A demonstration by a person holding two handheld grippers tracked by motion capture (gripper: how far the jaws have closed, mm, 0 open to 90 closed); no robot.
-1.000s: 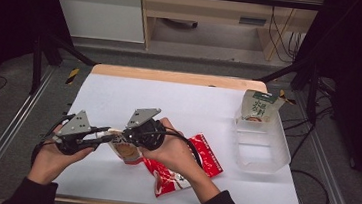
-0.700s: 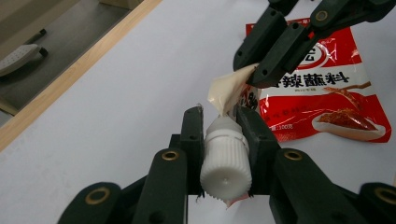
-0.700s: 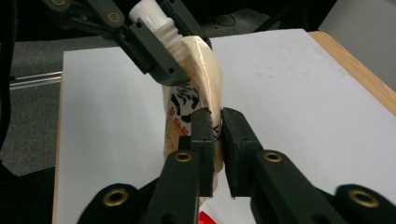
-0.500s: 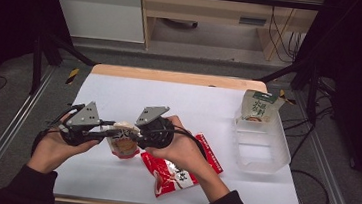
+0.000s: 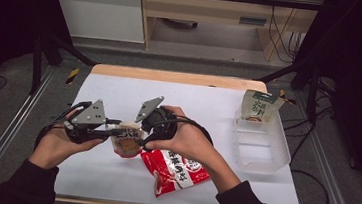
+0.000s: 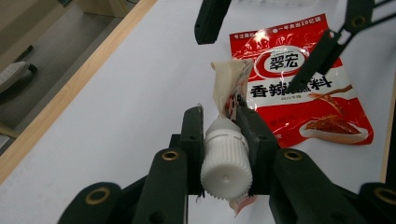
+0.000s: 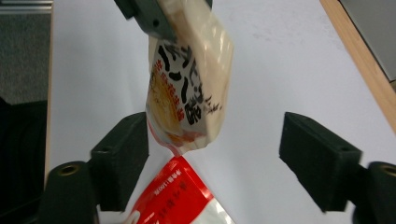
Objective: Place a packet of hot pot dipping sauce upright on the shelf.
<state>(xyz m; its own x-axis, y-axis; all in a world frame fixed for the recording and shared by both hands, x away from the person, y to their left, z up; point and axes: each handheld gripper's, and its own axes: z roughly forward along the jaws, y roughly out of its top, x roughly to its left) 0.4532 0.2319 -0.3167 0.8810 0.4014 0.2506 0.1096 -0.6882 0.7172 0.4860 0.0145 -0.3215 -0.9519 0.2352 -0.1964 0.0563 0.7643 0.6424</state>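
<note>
A cream spout pouch [image 6: 231, 86] with a white screw cap [image 6: 226, 156] hangs from my left gripper [image 6: 224, 128], which is shut on the cap. In the high view the pouch [image 5: 126, 139] sits between the two hands, left gripper [image 5: 114, 133] on its left. My right gripper [image 7: 219, 154] has just been opening. Its jaws now stand wide on either side of the pouch's [image 7: 187, 88] lower end, with neither pad pressing on it. A red sauce packet [image 5: 177, 169] lies flat on the white table below, under the right hand.
A clear plastic tub [image 5: 260, 150] stands at the right of the table, with a green-and-white pouch [image 5: 259, 107] upright at its far end. The table's wooden far edge [image 5: 176, 76] runs behind the hands.
Both hands have moved slightly up and away with the pouch. The right gripper sits a little farther right of the pouch than before.
</note>
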